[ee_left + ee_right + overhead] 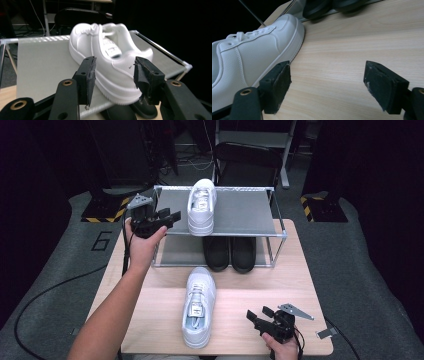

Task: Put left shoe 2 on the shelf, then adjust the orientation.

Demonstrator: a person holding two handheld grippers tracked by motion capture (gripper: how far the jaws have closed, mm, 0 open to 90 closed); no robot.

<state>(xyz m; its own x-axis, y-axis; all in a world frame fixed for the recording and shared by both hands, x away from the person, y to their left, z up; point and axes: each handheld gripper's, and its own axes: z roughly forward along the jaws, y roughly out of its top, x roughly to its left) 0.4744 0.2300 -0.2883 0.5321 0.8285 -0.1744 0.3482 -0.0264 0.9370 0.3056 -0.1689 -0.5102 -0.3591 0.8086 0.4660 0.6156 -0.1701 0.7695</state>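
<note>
Wooden table point(300, 285) lies bare between white sneaker point(199, 306) and right gripper point(261, 316).

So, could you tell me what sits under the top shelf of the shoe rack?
Under the top shelf of the shoe rack stands a pair of black shoes, toes pointing toward the person. Their heels are covered by the shelf, which carries a white sneaker.

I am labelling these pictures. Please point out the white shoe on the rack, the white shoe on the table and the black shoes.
Rack shoe point(202, 210): high view, toe.
Table shoe point(199, 307): high view, tongue.
Black shoes point(230, 252): high view, toes.
</note>
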